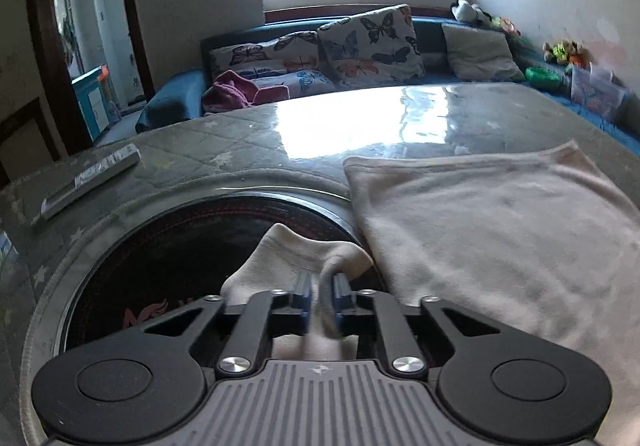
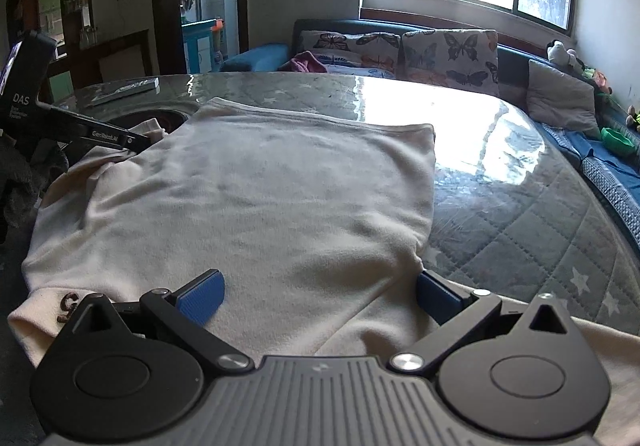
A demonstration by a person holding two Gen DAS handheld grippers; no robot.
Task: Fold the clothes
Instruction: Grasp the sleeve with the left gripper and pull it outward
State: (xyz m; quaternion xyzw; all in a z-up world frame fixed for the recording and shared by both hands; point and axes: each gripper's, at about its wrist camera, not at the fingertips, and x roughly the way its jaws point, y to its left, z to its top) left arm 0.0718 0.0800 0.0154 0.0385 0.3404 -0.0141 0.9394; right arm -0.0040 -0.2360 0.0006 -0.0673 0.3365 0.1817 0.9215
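A cream garment (image 2: 256,198) lies spread flat on the quilted, plastic-covered table (image 2: 520,230). In the left wrist view its body (image 1: 500,230) fills the right side, and one sleeve end (image 1: 304,258) lies over a dark round inset (image 1: 160,270) in the table. My left gripper (image 1: 322,288) is shut on that sleeve, the cloth pinched between its blue pads. It also shows in the right wrist view as my left gripper (image 2: 140,142) at the garment's left edge. My right gripper (image 2: 320,292) stands open over the near edge of the garment, its blue pads (image 2: 202,296) wide apart with cloth lying between them.
A silver remote (image 1: 92,178) lies on the table at the far left. A blue sofa (image 1: 176,98) with butterfly cushions (image 1: 368,42) and a pink cloth (image 1: 236,88) stands behind the table. Toys and a green object (image 2: 618,140) sit along the right wall.
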